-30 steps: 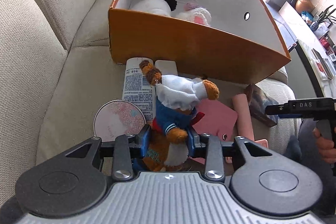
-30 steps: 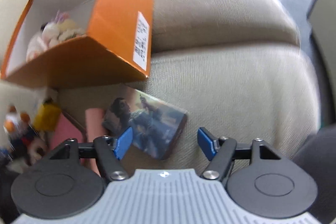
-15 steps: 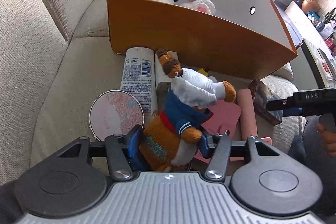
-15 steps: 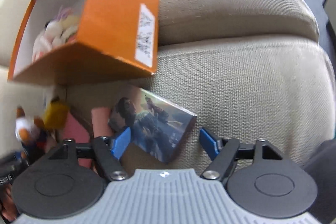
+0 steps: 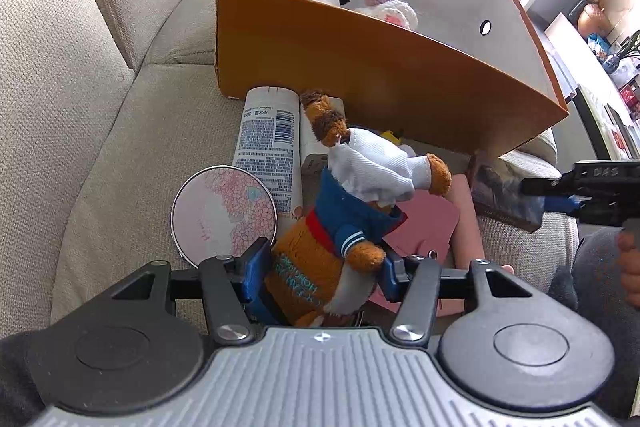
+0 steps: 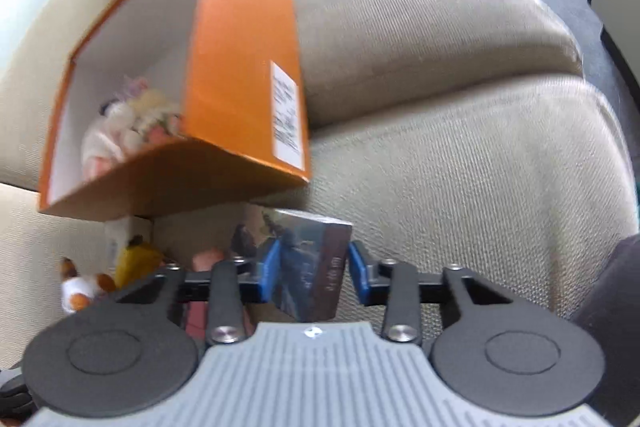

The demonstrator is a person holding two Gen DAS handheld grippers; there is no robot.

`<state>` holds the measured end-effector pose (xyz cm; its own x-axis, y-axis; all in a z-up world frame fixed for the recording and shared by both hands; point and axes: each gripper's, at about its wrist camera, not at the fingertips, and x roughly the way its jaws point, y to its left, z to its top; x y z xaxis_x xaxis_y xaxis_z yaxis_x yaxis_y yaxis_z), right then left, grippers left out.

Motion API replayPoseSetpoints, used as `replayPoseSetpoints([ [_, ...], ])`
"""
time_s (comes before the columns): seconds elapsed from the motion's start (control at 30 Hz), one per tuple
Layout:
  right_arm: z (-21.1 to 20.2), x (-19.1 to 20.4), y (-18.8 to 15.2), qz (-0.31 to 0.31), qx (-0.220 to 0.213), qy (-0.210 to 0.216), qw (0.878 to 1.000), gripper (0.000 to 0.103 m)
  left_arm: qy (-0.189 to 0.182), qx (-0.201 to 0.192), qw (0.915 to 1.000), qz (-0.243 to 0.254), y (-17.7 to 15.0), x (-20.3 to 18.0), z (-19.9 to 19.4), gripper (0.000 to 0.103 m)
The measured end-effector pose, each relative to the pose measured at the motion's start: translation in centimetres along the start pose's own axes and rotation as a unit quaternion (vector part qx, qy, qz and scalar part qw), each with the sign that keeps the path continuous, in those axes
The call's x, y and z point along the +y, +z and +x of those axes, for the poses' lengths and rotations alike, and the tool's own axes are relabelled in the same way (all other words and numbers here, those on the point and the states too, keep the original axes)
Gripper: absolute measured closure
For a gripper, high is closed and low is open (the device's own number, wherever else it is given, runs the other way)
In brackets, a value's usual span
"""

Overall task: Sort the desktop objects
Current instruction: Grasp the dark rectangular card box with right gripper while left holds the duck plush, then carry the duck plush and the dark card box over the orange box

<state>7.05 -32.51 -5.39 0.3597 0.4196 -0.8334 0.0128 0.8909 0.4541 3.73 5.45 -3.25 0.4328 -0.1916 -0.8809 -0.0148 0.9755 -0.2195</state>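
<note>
1. The left gripper points down at a plush bear in a blue jacket and white cap. Its blue pads stand either side of the bear's lower body; the left pad touches the fur, while contact on the right side cannot be told for certain.
2. The bear lies on the beige sofa seat, just in front of the orange box, head toward the box.
3. Beside the bear, on its left, lie a round pink compact and a white tube with a barcode; a pink pouch lies under its right side.
4. The orange box holds white and pink soft toys against its white inner wall.
5. The right gripper is closing on a small printed box set between its blue pads; the left pad touches the carton, and a narrow gap shows at the right pad.
6. That carton sits on the sofa seat, just below the box's near corner.
</note>
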Motion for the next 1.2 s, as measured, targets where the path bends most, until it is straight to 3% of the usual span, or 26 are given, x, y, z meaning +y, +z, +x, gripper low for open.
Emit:
replayPoseSetpoints([
  [0.1, -1.1, 1.7, 0.2, -0.019, -0.018, 0.012, 1.000, 0.070, 0.002, -0.001, 1.0000, -0.001, 0.1, 0.1, 0.0, 0.040],
  [0.23, -0.8, 3.7, 0.1, -0.025, -0.011, 0.062, 0.998, 0.072, 0.002, 0.000, 1.0000, -0.006, 0.2, 0.2, 0.0, 0.041],
  [0.37, -0.1, 6.2, 0.0, -0.055, -0.031, 0.037, 0.997, 0.072, 0.003, 0.001, 0.9999, -0.016, 0.2, 0.4, 0.0, 0.041],
  [0.57, 0.4, 7.7, 0.6, -0.072, -0.010, -0.015, 0.997, 0.067, 0.009, -0.003, 0.9999, -0.010, 0.1, 0.2, 0.0, 0.041],
  [0.83, 1.6, 8.1, 0.4, -0.084, -0.001, -0.042, 0.996, 0.072, 0.007, -0.007, 0.9998, -0.015, 0.0, 0.2, -0.3, 0.046],
  [1.2, -4.0, 7.4, -0.6, -0.145, -0.020, -0.034, 0.989, 0.079, -0.028, -0.060, 0.9978, -0.008, 1.4, -0.7, -5.5, 0.052],
])
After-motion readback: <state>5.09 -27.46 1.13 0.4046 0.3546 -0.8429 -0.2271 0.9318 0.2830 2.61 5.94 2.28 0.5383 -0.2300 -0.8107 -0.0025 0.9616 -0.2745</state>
